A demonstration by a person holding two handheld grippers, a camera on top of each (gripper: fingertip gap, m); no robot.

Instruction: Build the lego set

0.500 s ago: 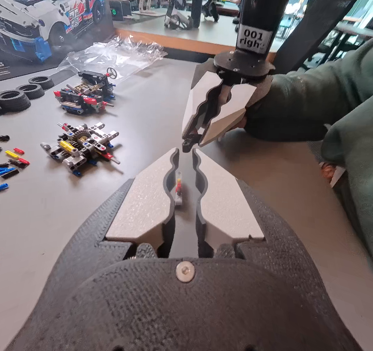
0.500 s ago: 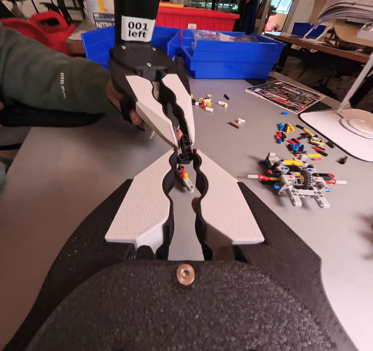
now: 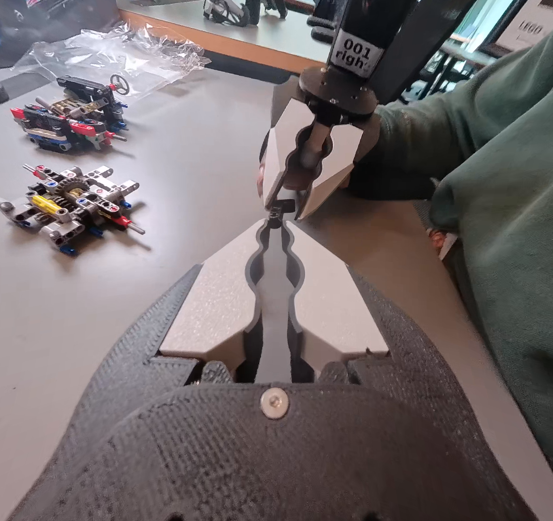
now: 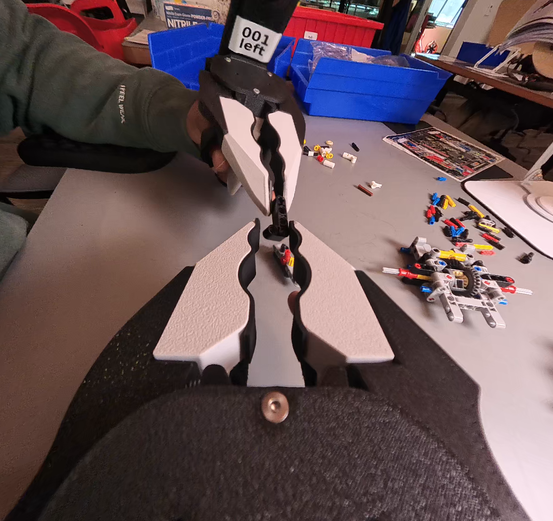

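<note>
A grey tabletop point(image 4: 125, 252) carries everything. At its far edge stand blue storage bins point(image 4: 368, 87), and a printed instruction sheet point(image 4: 443, 153) lies nearer the right. A crumpled clear plastic bag point(image 3: 113, 54) lies beyond two part-built toy-brick assemblies, one with a steering wheel point(image 3: 71, 114), one with a black gear point(image 3: 71, 198). Loose coloured pins point(image 4: 460, 222) are scattered beside the geared one. The left tongs point(image 3: 274, 222) are nearly closed, pinching one end of a black L-shaped toy beam point(image 4: 279, 216). The right tongs point(image 4: 273, 226) stand a little apart around the beam's bent end; its right pad touches the beam, the left pad stands clear. Below, a small grey piece with red and yellow pins point(image 4: 285, 256) lies on the tabletop.
</note>
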